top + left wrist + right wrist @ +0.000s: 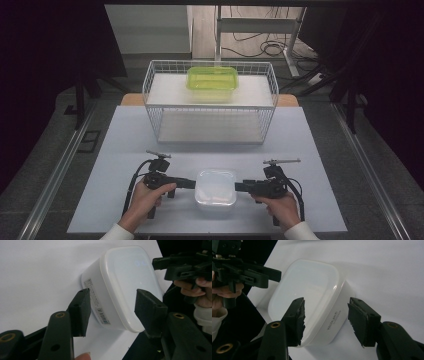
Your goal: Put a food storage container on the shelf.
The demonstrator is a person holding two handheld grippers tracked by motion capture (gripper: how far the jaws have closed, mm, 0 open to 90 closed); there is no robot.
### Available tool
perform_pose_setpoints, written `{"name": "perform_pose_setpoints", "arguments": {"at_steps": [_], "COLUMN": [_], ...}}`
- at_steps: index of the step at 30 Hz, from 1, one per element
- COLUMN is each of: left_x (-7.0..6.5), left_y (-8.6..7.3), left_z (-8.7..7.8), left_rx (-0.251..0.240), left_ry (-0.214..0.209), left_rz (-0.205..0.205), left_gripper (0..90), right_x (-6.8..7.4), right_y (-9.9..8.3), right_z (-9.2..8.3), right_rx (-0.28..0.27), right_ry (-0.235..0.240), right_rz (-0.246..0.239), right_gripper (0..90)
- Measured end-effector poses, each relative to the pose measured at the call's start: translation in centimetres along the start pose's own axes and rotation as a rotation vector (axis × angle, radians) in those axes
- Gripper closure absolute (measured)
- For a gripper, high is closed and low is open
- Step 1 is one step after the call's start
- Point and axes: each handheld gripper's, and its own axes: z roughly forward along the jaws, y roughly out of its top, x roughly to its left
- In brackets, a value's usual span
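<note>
So there's a white lidded plastic container sitting near the front edge of the pale table, roughly centered. The left gripper and right gripper point at it from either side, both with jaws spread apart, gripping nothing. A green lidded container sits on the wire basket rack at the back edge.

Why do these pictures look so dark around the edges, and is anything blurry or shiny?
High view: light falls on the table while the room around it stays near black; the white container looks slightly washed out. Left gripper view: the near fingers are soft, and the lid catches a faint glint. Right gripper view: a bright streak of glare runs along the lid's rim.
</note>
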Motion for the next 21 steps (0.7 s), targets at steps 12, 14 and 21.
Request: {"name": "perform_pose_setpoints", "arguments": {"at_steps": [12, 14, 21], "left_x": [0.1, 0.1, 0.3], "left_y": [0.1, 0.0, -0.3], "left_z": [0.9, 0.9, 1.3], "left_rx": [0.007, 0.009, 0.009], "left_ry": [-0.034, -0.040, -0.073], "left_rz": [-0.014, -0.017, -0.052], "left_gripper": [56.0, 58.1, 68.2], "right_x": [-0.7, -0.7, -1.0], "right_y": [-0.2, -0.3, -0.6], "right_z": [0.6, 0.8, 1.1], "right_rx": [0.009, 0.010, 0.023], "right_ry": [0.066, 0.079, 0.102], "right_rz": [0.063, 0.072, 0.111], "right_gripper": [55.9, 57.6, 65.0]}}
